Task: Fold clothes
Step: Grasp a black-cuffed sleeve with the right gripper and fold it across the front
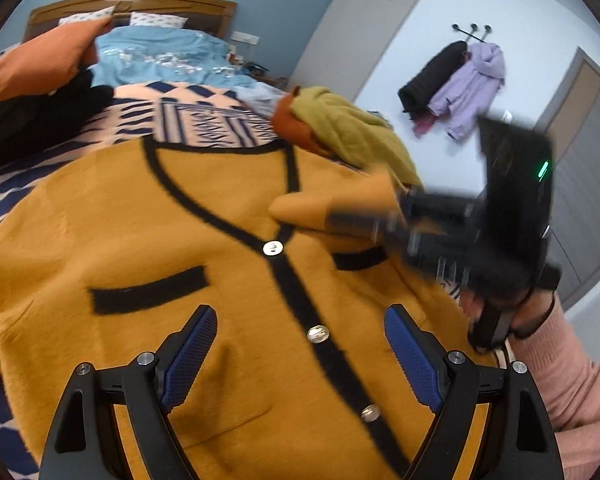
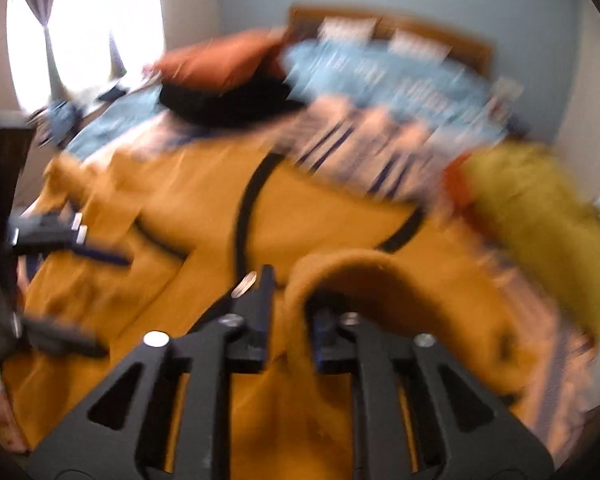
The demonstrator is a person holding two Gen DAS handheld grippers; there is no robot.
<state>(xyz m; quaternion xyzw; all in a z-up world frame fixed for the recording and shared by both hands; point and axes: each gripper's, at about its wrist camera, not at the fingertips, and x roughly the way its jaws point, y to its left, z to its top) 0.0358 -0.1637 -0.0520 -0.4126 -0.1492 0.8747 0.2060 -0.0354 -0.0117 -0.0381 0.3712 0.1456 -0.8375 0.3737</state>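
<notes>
A mustard cardigan [image 1: 148, 240] is spread flat across the foot of the bed [image 1: 204, 116]. The left gripper [image 1: 300, 356] is held wide open above its buttoned front, while a folded sleeve [image 2: 340, 280] is clamped in the right gripper [image 2: 292, 332].

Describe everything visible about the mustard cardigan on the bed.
The cardigan is fuzzy mustard knit with black trim along its V-neck, front placket and pocket bands, plus shiny buttons. It lies face up, buttoned, on the patterned bedspread. The right gripper pinches a lifted fold of it; the left gripper hovers open above.
</notes>
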